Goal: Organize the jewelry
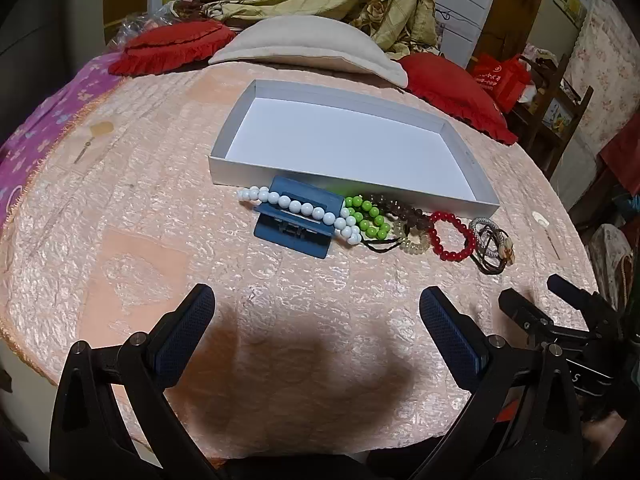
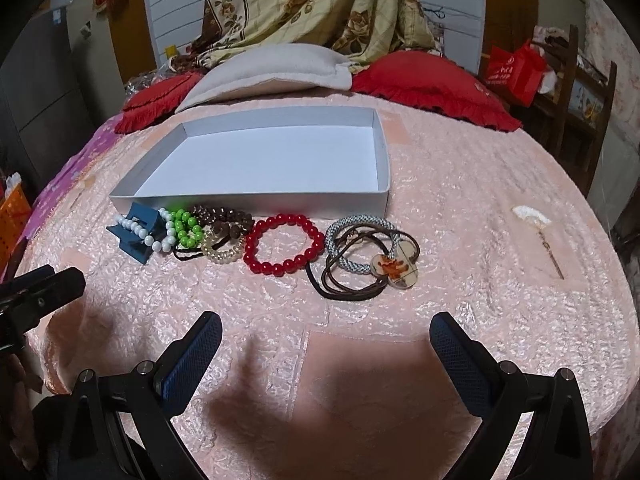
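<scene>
A bed covered by a pale pink, crinkled quilted bedspread point(image 1: 140, 216) carries everything; its purple flowered edge falls away on the far left. Near the middle lies a shallow white rectangular cardboard box lid point(image 1: 248, 168), open side up and empty, with bare bedspread on all sides except its near wall.

Along that near wall, left to right: a dark blue plastic hair claw clip point(image 1: 294, 236) touching the wall, with a string of round white beads point(image 1: 304, 210) draped across it; a green bead bracelet point(image 1: 366, 220); a brown faceted bead bracelet point(image 2: 224, 216); a clear spiral hair tie point(image 2: 224, 250); a glossy red bead bracelet point(image 2: 282, 244) lying flat and by itself; then a grey-white woven cord bangle point(image 2: 352, 240) tangled with thin brown elastic hair ties point(image 2: 340, 288) bearing a flat cream charm with an orange motif point(image 2: 394, 270).

The left gripper point(image 1: 316, 304) hovers over open bedspread short of the clip, its blue-padded fingers spread wide and empty. The right gripper point(image 2: 326, 332) hangs likewise before the red bracelet and the tangle, fingers wide apart, nothing between them.

Only the right wrist view shows the charm clearly, and a white-headed hairpin point(image 2: 538, 226) lying well apart to the right. Behind, a beige pillow point(image 2: 272, 68) sits between two red frilled cushions point(image 2: 432, 80).
</scene>
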Demonstrator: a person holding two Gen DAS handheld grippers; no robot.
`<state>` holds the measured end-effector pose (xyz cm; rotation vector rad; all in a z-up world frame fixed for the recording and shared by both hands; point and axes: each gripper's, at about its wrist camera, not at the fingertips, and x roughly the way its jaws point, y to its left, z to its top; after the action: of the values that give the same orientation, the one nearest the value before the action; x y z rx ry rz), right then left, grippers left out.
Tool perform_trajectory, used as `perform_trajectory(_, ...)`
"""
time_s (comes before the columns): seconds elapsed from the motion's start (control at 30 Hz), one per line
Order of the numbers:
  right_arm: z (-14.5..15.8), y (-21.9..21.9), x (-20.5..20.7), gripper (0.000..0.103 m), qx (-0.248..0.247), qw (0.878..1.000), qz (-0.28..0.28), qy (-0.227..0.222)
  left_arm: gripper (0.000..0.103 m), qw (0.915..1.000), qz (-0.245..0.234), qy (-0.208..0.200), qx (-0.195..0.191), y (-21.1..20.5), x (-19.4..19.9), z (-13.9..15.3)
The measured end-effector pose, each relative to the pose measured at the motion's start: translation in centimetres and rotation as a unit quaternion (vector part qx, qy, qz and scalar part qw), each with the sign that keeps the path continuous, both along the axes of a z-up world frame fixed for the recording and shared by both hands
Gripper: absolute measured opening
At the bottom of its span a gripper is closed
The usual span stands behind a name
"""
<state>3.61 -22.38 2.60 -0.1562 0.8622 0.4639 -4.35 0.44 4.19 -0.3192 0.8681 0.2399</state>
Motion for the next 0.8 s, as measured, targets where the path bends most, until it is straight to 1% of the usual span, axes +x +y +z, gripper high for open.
perform_trajectory(0.17,0.1,-0.3,0.1,0.103,0.002,1.000,-0.008,-0.001,0.102,1.0000,0.001,0.002,-0.004,0.1,0.1,-0.2)
perform_trajectory(0.33,0.0,-0.1,0.2,0.103,-0.006,1.000,-0.010,0.000,0.102,0.9999,-0.001,0.003,-0.010,0.2,0.1,-0.3)
perform_trajectory(0.7,-0.1,-0.2,0.3,0.103,-0.006,1.000,-0.011,0.001,0.102,0.9997,-0.006,-0.002,-0.023,0.4,0.0,-0.3)
perform_trajectory(0.73,-0.1,-0.3,0.3,0.103,-0.005,1.000,-0.011,0.002,0.102,0.9996,-0.008,-0.004,-0.026,0.6,0.0,-0.3)
perform_trajectory(0.8,-0.1,-0.3,0.3,0.103,-0.005,1.000,-0.012,0.003,0.102,0.9982,-0.014,-0.018,-0.056,1.7,-0.4,-0.2)
